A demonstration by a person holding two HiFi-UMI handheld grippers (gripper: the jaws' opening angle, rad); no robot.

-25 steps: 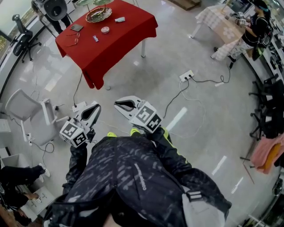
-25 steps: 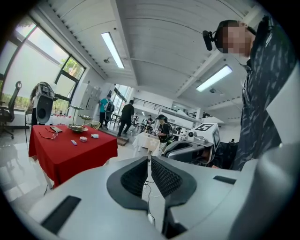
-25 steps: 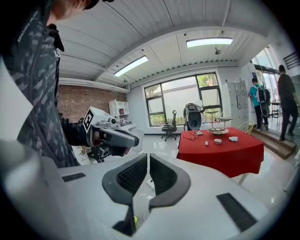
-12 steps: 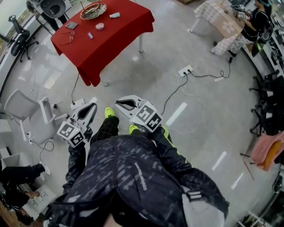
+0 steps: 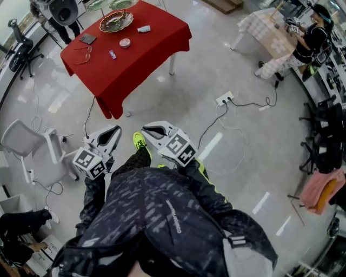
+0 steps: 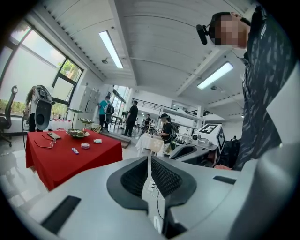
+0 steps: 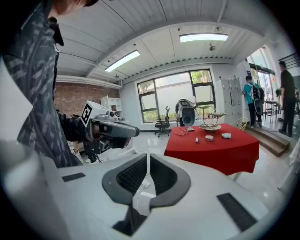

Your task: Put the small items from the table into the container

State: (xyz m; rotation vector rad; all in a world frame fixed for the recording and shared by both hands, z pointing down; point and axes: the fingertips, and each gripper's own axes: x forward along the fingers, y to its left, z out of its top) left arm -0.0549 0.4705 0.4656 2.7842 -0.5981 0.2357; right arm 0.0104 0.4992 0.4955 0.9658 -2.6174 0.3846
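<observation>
The red-clothed table [image 5: 135, 54] stands far ahead at the upper left of the head view. On it are a tiered metal dish [image 5: 116, 21], a white packet [image 5: 144, 29], a round pink tin [image 5: 125, 43], a small tube [image 5: 112, 54], glasses [image 5: 84, 54] and a dark wallet [image 5: 87, 38]. My left gripper [image 5: 111, 131] and right gripper [image 5: 145, 129] hang side by side over the floor, well short of the table. Both are shut with nothing between their jaws. The same table [image 6: 70, 159] [image 7: 220, 150] shows beyond the left gripper [image 6: 149, 161] and the right gripper [image 7: 148, 161].
A power strip with cables [image 5: 226, 97] lies on the floor to the right of my path. White chairs [image 5: 27, 140] stand at the left. A table with a checked cloth [image 5: 270, 30] and a seated person [image 5: 313, 32] are at the far right. A speaker [image 5: 62, 8] stands behind the red table.
The person has stepped toward the red table, a green shoe swinging forward between the grippers. Both grippers moved ahead with the body and stayed shut.
</observation>
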